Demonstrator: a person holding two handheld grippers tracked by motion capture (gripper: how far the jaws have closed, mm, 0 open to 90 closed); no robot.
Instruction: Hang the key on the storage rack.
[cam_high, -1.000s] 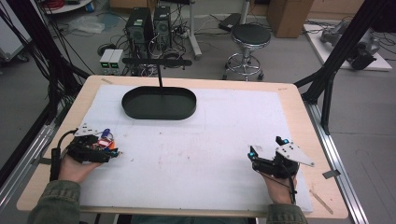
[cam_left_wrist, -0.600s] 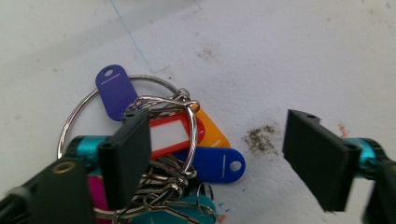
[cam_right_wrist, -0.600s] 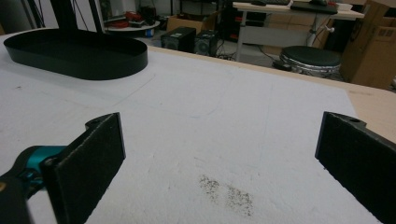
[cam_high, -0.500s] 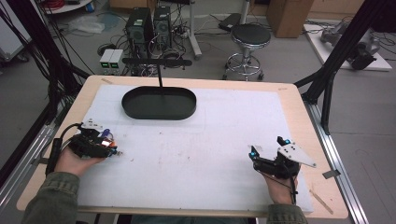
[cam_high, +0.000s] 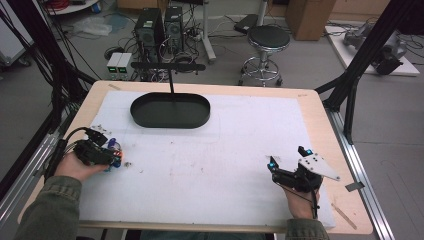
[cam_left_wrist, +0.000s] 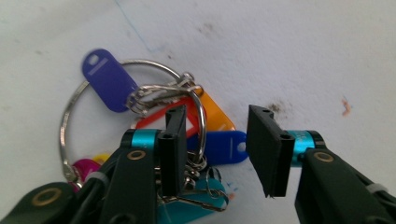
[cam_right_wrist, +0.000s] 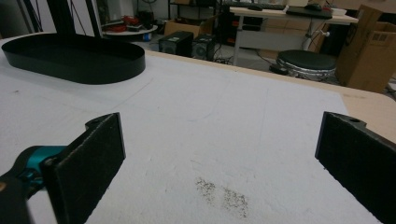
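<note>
— What were your left tongs (cam_left_wrist: 215, 154) doing?

— I had them low over the bunch of keys (cam_left_wrist: 154, 126) at the table's near left. The jaws had just been closing, but a gap remained; one sat against the wire ring, nothing pinched yet.

— And the right tongs (cam_high: 287, 167)?

— Spread wide, holding nothing, resting at the near right, I think to stay clear.

— Farther off?

— The black tray (cam_high: 170, 110) waited at the far edge of the table (cam_high: 320, 110), likely where the keys belonged.
</note>
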